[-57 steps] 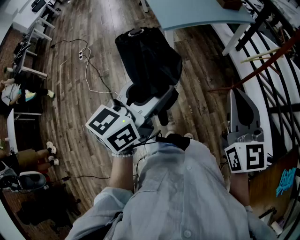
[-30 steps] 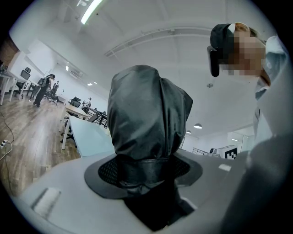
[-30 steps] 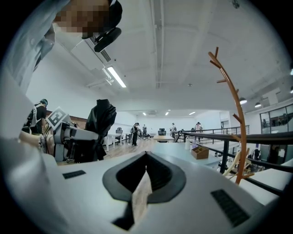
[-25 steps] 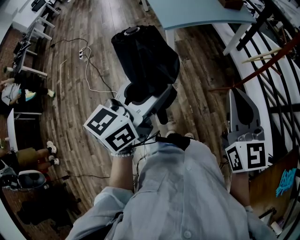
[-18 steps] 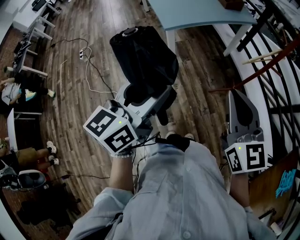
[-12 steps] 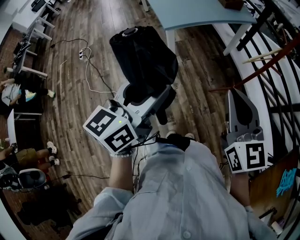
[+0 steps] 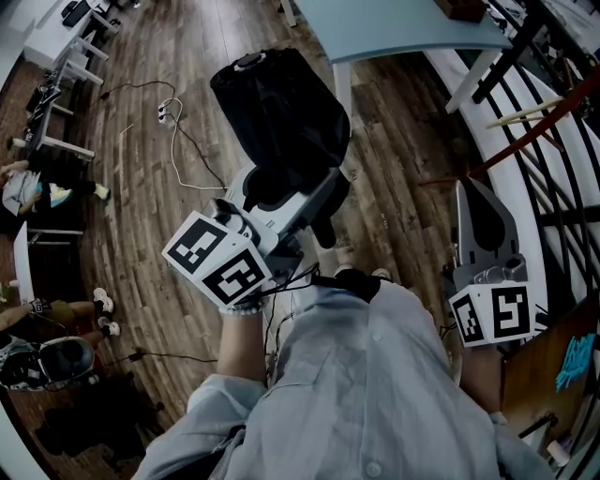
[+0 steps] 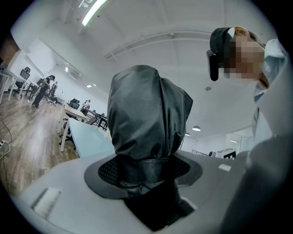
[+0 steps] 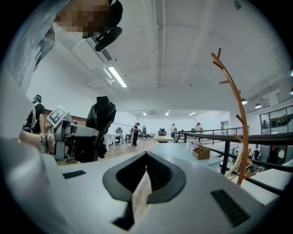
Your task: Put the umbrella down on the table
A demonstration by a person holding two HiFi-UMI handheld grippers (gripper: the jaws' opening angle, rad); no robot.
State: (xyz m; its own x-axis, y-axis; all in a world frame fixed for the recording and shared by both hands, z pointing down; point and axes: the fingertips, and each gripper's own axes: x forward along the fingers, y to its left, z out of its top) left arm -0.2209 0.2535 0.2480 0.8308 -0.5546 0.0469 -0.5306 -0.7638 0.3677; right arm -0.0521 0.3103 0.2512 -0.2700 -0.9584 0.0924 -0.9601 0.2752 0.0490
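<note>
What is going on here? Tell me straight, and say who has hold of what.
A person is holding a gripper in each hand. The left gripper is clamped on a folded black umbrella and holds it in the air over the wooden floor. The light blue table lies just ahead, and the umbrella is not yet on it. The right gripper is shut with nothing in it and is off to the side.
</note>
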